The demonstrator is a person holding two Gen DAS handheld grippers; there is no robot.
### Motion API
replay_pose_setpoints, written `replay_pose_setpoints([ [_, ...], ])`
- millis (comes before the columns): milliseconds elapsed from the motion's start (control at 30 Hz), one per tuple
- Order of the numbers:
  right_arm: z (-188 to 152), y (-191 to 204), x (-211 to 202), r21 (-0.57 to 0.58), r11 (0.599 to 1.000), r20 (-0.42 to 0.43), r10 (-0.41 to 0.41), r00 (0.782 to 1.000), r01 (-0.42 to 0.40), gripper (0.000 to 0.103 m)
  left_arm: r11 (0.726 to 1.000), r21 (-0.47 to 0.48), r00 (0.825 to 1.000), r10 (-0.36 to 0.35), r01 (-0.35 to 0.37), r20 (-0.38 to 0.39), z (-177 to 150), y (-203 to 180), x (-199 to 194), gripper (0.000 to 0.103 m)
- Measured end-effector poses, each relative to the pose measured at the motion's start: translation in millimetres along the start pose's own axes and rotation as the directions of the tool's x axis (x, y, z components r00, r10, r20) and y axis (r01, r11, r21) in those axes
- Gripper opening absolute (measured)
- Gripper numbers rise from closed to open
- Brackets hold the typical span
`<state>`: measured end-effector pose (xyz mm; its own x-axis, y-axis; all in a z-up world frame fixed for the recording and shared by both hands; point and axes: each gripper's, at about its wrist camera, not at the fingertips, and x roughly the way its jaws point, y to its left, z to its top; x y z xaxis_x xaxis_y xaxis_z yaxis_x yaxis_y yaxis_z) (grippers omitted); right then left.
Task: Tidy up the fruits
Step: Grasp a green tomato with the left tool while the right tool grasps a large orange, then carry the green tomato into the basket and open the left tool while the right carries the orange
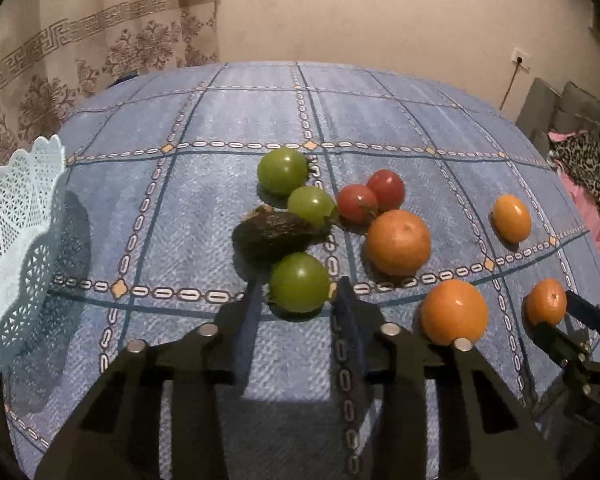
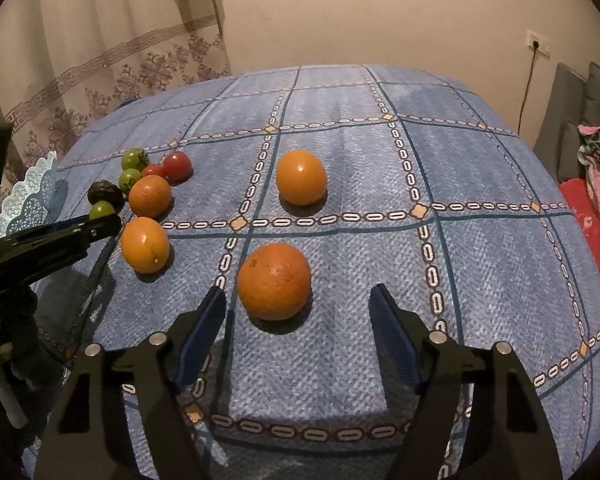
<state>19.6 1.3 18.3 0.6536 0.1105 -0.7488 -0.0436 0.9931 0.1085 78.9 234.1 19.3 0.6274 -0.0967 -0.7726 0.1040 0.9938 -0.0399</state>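
Fruit lies loose on the blue checked tablecloth (image 1: 220, 216). My left gripper (image 1: 299, 286) is open, its fingertips on either side of a green tomato (image 1: 299, 276) that rests on the cloth. Just beyond lie a dark avocado (image 1: 274, 236), two more green tomatoes (image 1: 283, 170) and two red tomatoes (image 1: 386, 190). My right gripper (image 2: 298, 298) is wide open, with a large orange (image 2: 274, 282) just ahead of its fingertips, nearer the left finger. Other oranges (image 2: 301, 177) sit farther off. In the left wrist view the right gripper (image 1: 566, 320) flanks that orange (image 1: 546, 307).
A pale blue lattice basket (image 1: 16, 240) stands at the table's left edge, also seen as a basket rim (image 2: 32, 196). Curtains (image 1: 80, 40) hang behind. A sofa with clothes (image 2: 596, 152) and a wall socket (image 2: 538, 45) are to the right.
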Motion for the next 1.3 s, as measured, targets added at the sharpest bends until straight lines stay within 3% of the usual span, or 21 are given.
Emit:
replay_pose_setpoints([
  [67, 0.2, 1.6, 1.1, -0.006, 1.000, 0.000, 0.001, 1.000, -0.001, 0.073, 1.000, -0.008, 1.000, -0.014, 0.014, 0.004, 0.1, 1.8, -0.7, 0.030],
  [333, 4.5, 4.8, 7.7, -0.013, 1.000, -0.007, -0.005, 1.000, 0.005, 0.064, 0.999, -0.015, 0.999, -0.034, 0.034, 0.013, -7.7, 1.0, -9.0, 0.030],
  [667, 3.5, 12.9, 7.6, -0.043, 0.999, -0.005, 0.015, 1.000, -0.016, 0.037, 0.999, -0.014, 0.998, -0.041, 0.042, 0.041, -17.1, -2.5, -26.3, 0.030],
  [1300, 1.9, 9.8, -7.6, 0.004, 1.000, 0.025, 0.028, 0.999, -0.028, 0.037, 0.999, -0.025, 0.997, -0.032, 0.034, 0.076, -26.1, 4.7, -48.1, 0.030],
])
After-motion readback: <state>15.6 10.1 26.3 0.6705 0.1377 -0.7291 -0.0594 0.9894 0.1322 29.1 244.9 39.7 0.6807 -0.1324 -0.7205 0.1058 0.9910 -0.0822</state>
